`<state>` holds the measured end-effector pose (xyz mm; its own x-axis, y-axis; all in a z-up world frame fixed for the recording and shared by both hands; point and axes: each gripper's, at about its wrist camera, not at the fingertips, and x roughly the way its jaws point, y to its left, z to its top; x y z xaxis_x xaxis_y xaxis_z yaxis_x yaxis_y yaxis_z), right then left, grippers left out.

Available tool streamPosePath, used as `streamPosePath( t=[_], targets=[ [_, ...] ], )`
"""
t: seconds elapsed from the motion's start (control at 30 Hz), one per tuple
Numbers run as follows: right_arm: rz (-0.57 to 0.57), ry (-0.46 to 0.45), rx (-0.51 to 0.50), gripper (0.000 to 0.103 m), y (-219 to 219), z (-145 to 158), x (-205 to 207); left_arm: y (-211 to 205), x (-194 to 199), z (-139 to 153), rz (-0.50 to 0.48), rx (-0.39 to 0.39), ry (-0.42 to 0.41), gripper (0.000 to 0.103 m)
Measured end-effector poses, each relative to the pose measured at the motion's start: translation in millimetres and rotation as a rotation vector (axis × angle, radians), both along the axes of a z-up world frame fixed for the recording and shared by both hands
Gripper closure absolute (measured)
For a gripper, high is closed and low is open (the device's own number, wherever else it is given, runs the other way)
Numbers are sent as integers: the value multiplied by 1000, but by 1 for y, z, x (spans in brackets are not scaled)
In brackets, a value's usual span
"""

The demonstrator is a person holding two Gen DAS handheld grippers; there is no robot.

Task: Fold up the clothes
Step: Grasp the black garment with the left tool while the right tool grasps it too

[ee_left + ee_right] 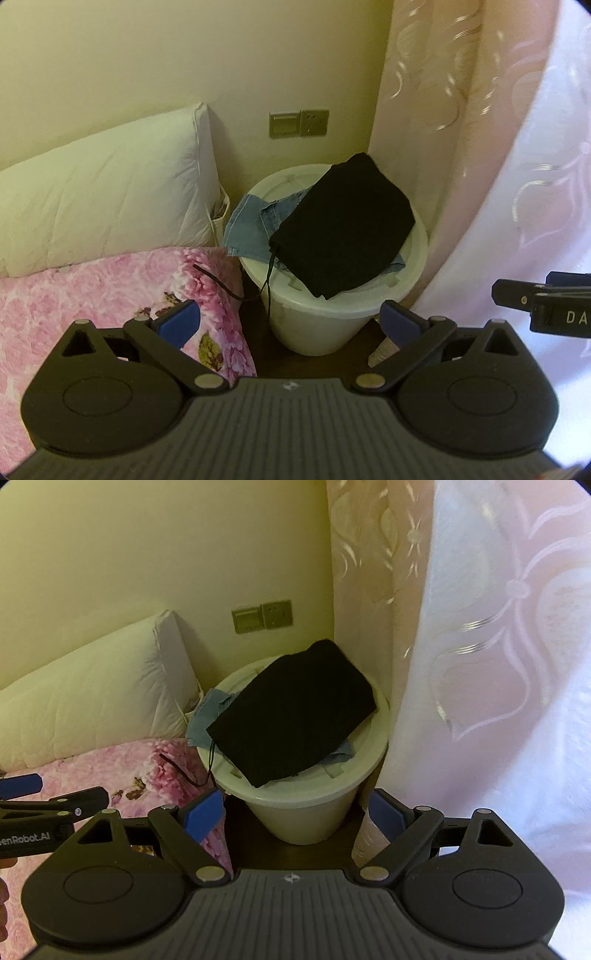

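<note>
A folded black garment (343, 229) (291, 712) lies on top of a white bucket's lid (413, 273) (369, 753), with a folded blue denim piece (251, 229) (207, 716) under it, sticking out to the left. A black drawstring (218, 282) trails from the black garment onto the bed. My left gripper (290, 325) stands open in front of the bucket, holding nothing. My right gripper (295, 814) is also open and empty, just short of the bucket. Each gripper shows at the edge of the other's view.
A bed with a pink floral cover (92, 295) (122, 768) lies to the left, a white pillow (103, 199) (92, 694) at its head. A pale pink curtain (498, 166) (498, 664) hangs on the right. Wall switch and socket (299, 123) sit behind the bucket.
</note>
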<state>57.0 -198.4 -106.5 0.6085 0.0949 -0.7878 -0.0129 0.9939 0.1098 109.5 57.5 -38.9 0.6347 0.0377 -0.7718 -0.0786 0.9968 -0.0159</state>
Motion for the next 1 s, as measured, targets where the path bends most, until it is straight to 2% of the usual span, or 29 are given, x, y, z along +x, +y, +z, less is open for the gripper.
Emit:
streamPosePath(
  t=[0.2, 0.47, 0.77, 0.83, 0.9, 1.0],
  targets=[
    [8, 82, 18, 14, -18, -38, 65, 2, 61, -27, 8, -26, 52, 1],
    [4, 173, 45, 14, -45, -86, 155, -6, 158, -77, -51, -50, 109, 1],
    [-2, 270, 112, 15, -67, -168, 245, -5, 237, -157, -106, 9, 176, 4],
    [-1, 281, 129, 17, -69, -186, 262, -3, 249, -172, -119, 20, 182, 5],
    [-13, 276, 153, 24, -72, -204, 278, -1, 261, -186, -132, 31, 190, 6],
    [-76, 274, 194, 28, -84, -231, 296, 1, 279, -207, -154, 39, 199, 11]
  ],
)
